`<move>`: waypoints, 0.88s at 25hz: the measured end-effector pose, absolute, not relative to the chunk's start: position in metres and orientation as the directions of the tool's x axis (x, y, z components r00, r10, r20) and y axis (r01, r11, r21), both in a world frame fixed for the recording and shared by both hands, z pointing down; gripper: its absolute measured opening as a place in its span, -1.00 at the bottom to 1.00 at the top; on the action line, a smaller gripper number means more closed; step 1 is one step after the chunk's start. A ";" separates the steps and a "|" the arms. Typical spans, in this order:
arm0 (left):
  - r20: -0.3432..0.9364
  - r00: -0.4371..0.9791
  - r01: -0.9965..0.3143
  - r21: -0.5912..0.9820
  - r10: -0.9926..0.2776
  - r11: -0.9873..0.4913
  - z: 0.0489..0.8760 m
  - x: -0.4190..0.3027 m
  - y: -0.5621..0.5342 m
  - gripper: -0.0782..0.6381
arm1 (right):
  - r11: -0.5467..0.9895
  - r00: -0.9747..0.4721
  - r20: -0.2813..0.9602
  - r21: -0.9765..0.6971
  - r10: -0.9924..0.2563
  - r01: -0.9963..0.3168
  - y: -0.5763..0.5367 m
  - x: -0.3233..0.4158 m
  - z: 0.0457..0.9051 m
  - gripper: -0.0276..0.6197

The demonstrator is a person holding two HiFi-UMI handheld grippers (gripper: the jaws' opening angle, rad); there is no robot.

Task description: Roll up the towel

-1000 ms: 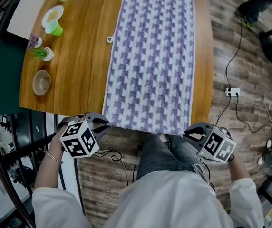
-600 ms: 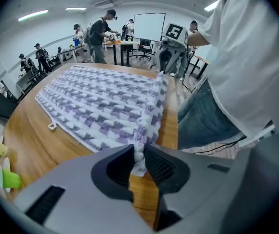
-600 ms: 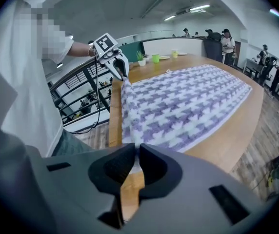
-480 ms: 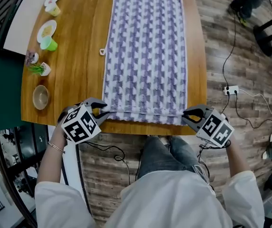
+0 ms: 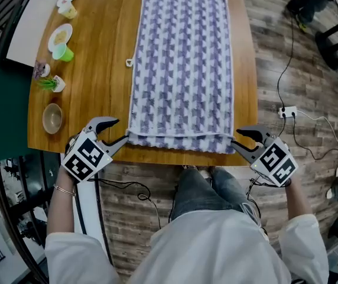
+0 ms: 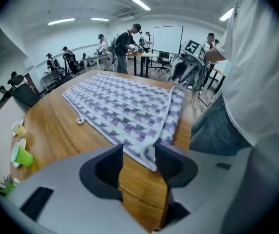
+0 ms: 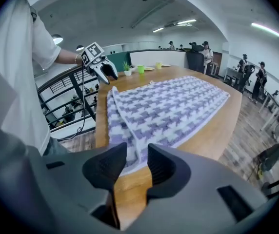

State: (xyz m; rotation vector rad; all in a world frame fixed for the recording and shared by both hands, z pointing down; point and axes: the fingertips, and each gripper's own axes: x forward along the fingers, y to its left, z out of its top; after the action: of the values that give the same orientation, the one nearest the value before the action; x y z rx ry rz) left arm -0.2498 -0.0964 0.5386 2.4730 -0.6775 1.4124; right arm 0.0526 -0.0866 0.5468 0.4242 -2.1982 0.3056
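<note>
Towel (image 5: 181, 64): lying on table (image 5: 98, 76), folded at 6 o'clock; left gripper (image 5: 123, 129) at 7, right gripper (image 5: 236, 136) at 5, opening around its corners.

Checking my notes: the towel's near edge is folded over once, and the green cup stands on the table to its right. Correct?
No: the green cup stands on the table to the left of the towel, not its right, as the head view shows. The near edge is folded over once.

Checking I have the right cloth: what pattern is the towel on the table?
The towel is a purple-and-white houndstooth check, clearest in the head view.
</note>
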 end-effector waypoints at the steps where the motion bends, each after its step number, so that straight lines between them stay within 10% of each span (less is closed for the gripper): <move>1: 0.852 0.435 -0.474 -0.056 -0.289 -0.879 0.535 -0.246 -0.089 -0.19 | 0.923 -0.582 0.794 -0.071 -0.177 -0.378 -0.078 0.050 0.545 -0.49; 15: 0.942 0.281 -0.185 -0.135 -0.184 -0.973 0.524 -0.216 -0.135 -0.36 | 0.977 -0.448 0.886 0.024 -0.119 -0.211 -0.109 0.038 0.539 -0.51; 22: 0.956 0.280 -0.186 -0.036 -0.088 -0.982 0.536 -0.218 -0.186 -0.70 | 0.960 -0.439 0.898 -0.092 -0.036 -0.266 -0.159 0.041 0.546 -0.85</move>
State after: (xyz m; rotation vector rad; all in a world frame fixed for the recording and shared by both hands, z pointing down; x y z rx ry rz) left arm -0.2176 -0.1856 0.5362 2.4463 -0.2617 1.8180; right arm 0.0406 -0.1591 0.5460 0.2150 -2.0150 0.2641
